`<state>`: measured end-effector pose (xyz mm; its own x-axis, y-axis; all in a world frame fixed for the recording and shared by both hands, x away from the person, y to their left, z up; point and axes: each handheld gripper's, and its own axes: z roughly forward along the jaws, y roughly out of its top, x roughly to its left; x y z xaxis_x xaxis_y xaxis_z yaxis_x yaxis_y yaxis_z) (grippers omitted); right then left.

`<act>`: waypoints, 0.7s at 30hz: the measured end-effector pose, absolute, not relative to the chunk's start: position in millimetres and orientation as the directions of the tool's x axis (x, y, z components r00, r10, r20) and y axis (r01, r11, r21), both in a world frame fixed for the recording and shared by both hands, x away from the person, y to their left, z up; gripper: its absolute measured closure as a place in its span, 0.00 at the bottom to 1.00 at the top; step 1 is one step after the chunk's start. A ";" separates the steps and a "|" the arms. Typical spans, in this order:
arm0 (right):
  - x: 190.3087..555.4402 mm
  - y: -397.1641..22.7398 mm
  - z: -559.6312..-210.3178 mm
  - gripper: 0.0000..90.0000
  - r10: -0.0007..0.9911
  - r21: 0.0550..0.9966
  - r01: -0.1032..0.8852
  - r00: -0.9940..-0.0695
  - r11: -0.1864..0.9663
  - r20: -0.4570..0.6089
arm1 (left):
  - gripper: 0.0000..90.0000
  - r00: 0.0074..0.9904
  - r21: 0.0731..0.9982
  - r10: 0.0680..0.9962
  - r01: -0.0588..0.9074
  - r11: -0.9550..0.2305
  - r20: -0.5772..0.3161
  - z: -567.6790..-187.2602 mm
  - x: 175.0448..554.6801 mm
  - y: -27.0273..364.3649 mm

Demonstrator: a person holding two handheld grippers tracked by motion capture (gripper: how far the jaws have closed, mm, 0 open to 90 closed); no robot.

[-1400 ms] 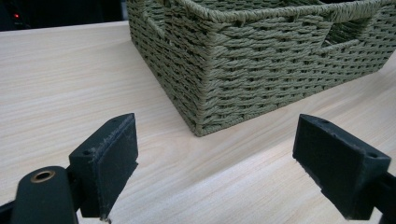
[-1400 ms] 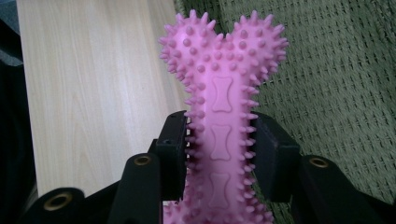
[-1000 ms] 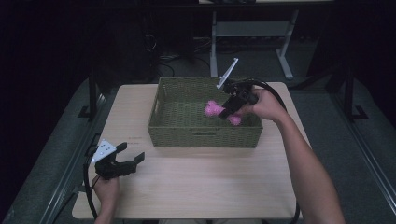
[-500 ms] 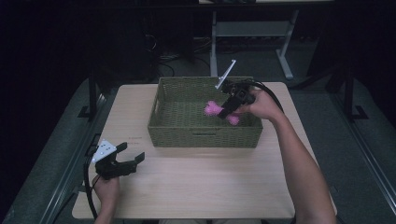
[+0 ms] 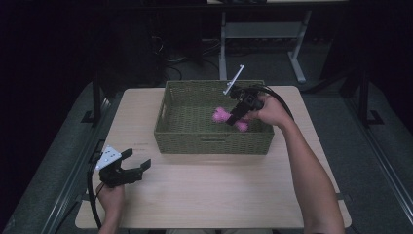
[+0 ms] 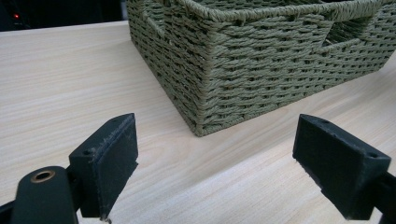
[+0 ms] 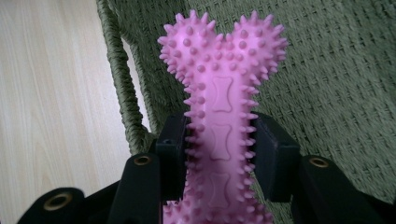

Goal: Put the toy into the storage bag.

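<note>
a pale, wood-grained rectangular surface (image 5: pixel 214 190) is carrying a green woven rectangular basket (image 5: pixel 214 142), which is sitting flat on its far half, nearer the far edge than the near one. the basket's cut-out handle slots are facing the sides. the near half of the surface is lying bare, its light grain running lengthwise in the left gripper view (image 6: pixel 60 79) beside the basket's corner (image 6: pixel 205 98).

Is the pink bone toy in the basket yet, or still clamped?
Still clamped: the right gripper pinches the bone toy at its shaft, over the basket's inside. Whether it touches the floor: cannot tell.
</note>
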<state>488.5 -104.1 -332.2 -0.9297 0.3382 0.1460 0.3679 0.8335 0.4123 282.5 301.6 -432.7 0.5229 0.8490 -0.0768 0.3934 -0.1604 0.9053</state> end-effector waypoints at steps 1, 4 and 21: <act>488.8 -103.3 -333.3 0.65 0.336 0.409 0.366 -0.930 0.836 0.145 | 0.15 0.522 0.904 0.850 0.396 -0.163 -0.075 -432.8 282.7 301.8; 489.7 -100.9 -336.2 0.65 0.333 0.402 0.363 -0.932 0.841 0.145 | 0.15 0.521 0.904 0.850 0.396 -0.163 -0.075 -432.8 282.7 301.9; 491.5 -102.1 -356.3 0.64 0.342 0.397 0.386 -0.922 0.833 0.180 | 0.15 0.518 0.904 0.852 0.396 -0.161 -0.076 -432.5 282.7 302.7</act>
